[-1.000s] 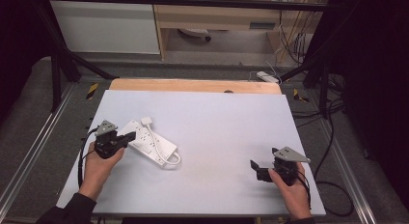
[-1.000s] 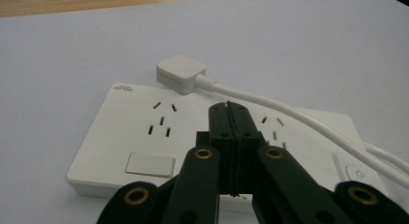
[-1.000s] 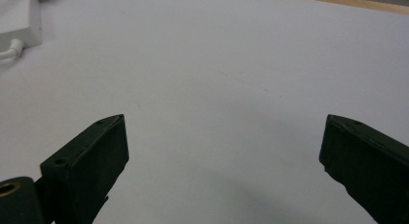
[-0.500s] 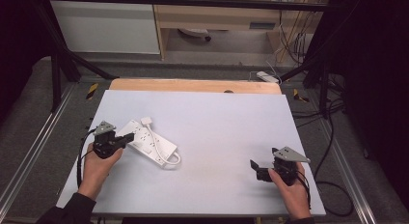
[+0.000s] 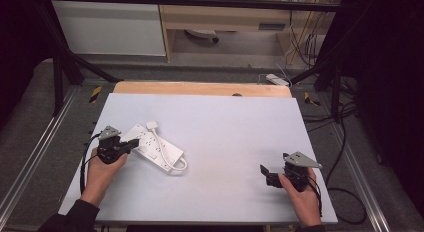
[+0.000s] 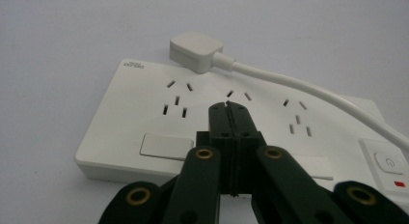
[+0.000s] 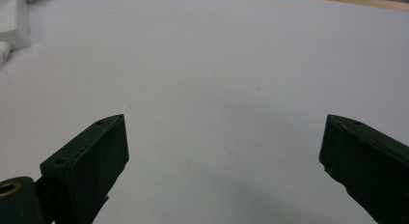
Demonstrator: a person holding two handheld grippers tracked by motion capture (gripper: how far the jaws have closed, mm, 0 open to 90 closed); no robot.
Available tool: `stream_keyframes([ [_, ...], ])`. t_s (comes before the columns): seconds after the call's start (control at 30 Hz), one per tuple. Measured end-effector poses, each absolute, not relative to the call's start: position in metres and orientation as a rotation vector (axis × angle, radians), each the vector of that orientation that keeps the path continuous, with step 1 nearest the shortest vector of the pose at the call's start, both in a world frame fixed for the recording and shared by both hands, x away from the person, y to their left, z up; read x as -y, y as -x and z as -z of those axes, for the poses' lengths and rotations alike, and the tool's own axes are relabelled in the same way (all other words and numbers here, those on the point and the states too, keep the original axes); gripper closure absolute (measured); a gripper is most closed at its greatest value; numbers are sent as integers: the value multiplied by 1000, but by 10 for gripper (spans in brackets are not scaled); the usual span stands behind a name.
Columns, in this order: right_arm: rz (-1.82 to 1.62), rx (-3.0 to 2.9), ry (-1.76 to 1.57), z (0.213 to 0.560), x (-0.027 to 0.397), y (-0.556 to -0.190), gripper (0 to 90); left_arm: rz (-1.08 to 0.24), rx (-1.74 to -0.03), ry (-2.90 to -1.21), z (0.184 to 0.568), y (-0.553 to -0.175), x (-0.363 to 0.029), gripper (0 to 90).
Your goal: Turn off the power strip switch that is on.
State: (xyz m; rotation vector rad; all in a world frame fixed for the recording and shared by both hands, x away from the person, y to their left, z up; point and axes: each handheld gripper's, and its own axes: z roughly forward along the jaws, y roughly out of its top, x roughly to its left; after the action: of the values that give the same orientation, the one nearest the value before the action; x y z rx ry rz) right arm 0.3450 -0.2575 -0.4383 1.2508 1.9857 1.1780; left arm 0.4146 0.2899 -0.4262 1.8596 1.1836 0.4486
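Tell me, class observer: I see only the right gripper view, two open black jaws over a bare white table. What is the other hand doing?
Observer: The left gripper sits at the power strip on the table's left part, jaws closed together.
Operator: Closed on the strip?
Observer: No. In the left gripper view the shut jaws hold nothing; they sit over the strip's top face near the middle sockets. Whether they touch it I cannot tell.
Operator: Where is its plug?
Observer: The white plug lies at the strip's far edge, its cable curving back across the strip.
Operator: And my gripper?
Observer: The right gripper rests low near the table's right front corner, far from the strip.
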Motion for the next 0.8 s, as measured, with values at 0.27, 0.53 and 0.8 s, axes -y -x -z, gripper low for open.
stream_keyframes([
  [0.27,-1177,-1985,-1250,439,258,-345,38,-438,-1182,-1878,429,-416,-288,900],
  [0.53,-1183,-1982,-1250,438,258,-345,38,-427,-1180,-1902,433,-418,-283,900],
  [0.8,-1178,-1983,-1246,438,258,-345,38,-424,-1176,-1911,435,-419,-282,900],
])
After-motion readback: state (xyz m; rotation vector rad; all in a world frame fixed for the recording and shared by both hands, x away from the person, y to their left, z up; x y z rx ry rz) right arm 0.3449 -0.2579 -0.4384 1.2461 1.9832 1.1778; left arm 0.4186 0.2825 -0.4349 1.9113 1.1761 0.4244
